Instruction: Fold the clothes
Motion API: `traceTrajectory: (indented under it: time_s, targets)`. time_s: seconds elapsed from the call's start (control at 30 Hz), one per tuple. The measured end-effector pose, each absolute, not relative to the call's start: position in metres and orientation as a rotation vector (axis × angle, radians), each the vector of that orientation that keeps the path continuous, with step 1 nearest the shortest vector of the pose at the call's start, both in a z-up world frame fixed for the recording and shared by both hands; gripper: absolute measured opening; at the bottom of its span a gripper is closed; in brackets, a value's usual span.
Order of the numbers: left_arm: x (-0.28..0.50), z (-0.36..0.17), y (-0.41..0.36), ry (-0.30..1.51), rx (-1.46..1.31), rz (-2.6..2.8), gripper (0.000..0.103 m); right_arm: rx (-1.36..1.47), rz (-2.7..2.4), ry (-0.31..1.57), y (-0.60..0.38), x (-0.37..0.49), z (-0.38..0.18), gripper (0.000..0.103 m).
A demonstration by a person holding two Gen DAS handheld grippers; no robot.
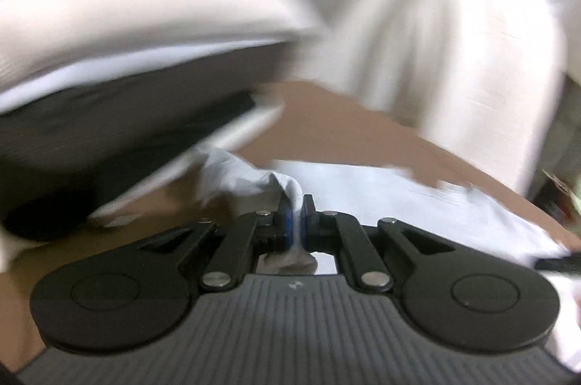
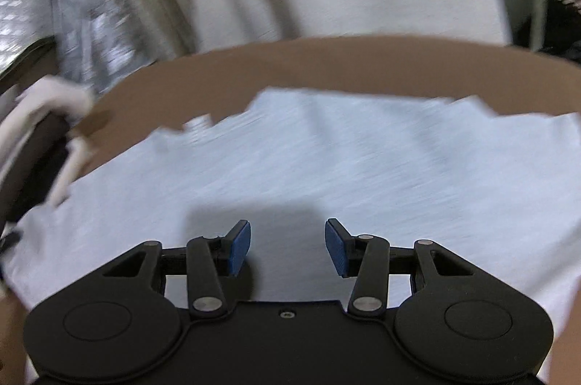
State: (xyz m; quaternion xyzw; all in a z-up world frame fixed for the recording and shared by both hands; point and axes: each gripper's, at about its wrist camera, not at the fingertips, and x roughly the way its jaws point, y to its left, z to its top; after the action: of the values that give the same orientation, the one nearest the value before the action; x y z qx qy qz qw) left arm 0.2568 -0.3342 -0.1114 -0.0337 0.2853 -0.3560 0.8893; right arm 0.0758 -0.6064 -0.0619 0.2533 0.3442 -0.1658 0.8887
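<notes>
Here my left gripper (image 1: pixel 295 203) is clamped on a bunched fold of the white garment (image 1: pixel 239 174), the blue pads pinching the cloth between them. My right gripper (image 2: pixel 288 241) has its jaws apart with nothing between them, poised above the same garment, which lies spread over the brown table (image 2: pixel 363 58).

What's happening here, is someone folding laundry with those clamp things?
Yes. A person holds a two-finger gripper in each hand over a white garment spread on a brown table. The left gripper is clamped shut on a bunched piece of white cloth. The right gripper hangs open above the flat garment, gripping nothing. Both pictures are blurred.
</notes>
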Motion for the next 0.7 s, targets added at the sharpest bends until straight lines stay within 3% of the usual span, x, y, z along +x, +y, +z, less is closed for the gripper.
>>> traceTrajectory:
  time_s: [0.07, 0.13, 0.2, 0.27, 0.3, 0.33, 0.47, 0.7]
  targets:
    - [0.230, -0.120, -0.375, 0.655, 0.119, -0.886, 0.024, 0.513, -0.292, 0.737, -0.592, 0.087, -0.067, 0.051]
    - [0.210, -0.140, -0.398, 0.728, 0.244, -0.896, 0.027, 0.512, -0.257, 0.755, -0.575, 0.096, -0.069, 0.051]
    - [0.201, -0.150, -0.396, 0.752, 0.254, -0.899, 0.029, 0.514, -0.214, 0.767, -0.559, 0.101, -0.068, 0.051]
    - [0.204, -0.147, -0.384, 0.758, 0.218, -0.912, 0.039, 0.505, -0.165, 0.771, -0.545, 0.102, -0.066, 0.051]
    - [0.209, -0.144, -0.374, 0.766, 0.180, -0.909, 0.052, 0.501, -0.141, 0.773, -0.539, 0.102, -0.064, 0.051]
    - [0.212, -0.138, -0.361, 0.779, 0.126, -0.898, 0.057, 0.497, -0.114, 0.779, -0.532, 0.101, -0.063, 0.051]
    - [0.231, -0.123, -0.307, 0.831, -0.088, -0.840, 0.059, 0.478, -0.031, 0.816, -0.513, 0.106, -0.064, 0.051]
    - [0.275, -0.159, -0.283, 0.917, -0.140, -0.696, 0.060, 0.490, 0.016, 0.824, -0.496, 0.131, -0.077, 0.052]
